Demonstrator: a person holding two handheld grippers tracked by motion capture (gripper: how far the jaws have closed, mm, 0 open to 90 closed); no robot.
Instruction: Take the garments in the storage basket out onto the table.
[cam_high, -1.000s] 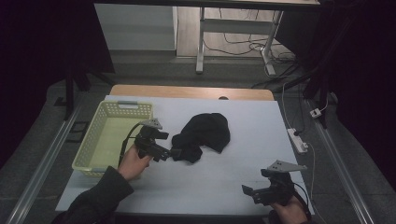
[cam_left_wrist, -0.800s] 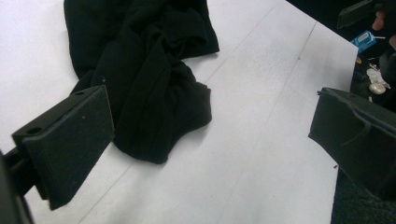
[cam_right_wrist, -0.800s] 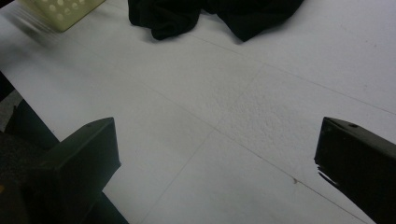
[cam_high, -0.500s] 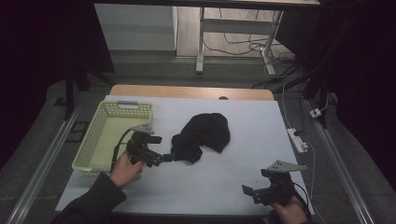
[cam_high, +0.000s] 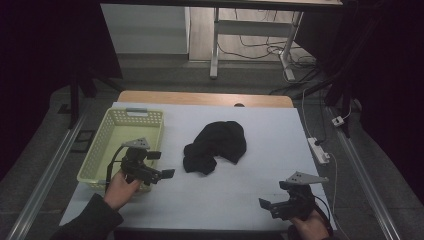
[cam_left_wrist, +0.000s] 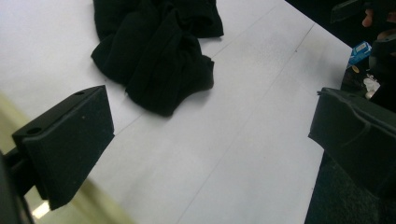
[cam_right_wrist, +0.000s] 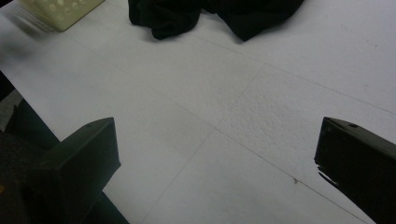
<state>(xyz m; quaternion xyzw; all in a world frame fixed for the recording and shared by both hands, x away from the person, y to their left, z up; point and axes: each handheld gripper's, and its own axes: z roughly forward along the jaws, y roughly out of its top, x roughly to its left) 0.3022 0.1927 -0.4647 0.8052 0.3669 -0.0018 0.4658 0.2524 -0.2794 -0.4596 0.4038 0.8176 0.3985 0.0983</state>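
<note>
- Since a second ago, the left tongs (cam_high: 161, 165) have drawn back from the crumpled black cloth garment (cam_high: 216, 146), toward the person's side of the table; they had been right at the garment's left edge and now sit well short of it.
- Left tongs are held in the person's left hand (cam_high: 120, 186) over the near right corner of the pale yellow perforated plastic basket (cam_high: 110, 131); their jaws stand wide apart with nothing between them.
- Black garment lies bunched in the middle of the white-covered table (cam_high: 260, 130), to the right of the basket and not touching it; in the left gripper view it lies ahead of the jaws (cam_left_wrist: 154, 51).
- Right tongs (cam_high: 272, 206) have kept their place at the near right edge of the table, jaws spread wide and empty, well apart from the garment.
- Right gripper view has bare white table between the jaws, the garment (cam_right_wrist: 210, 11) farther off and a corner of the basket (cam_right_wrist: 60, 9) at upper left.
</note>
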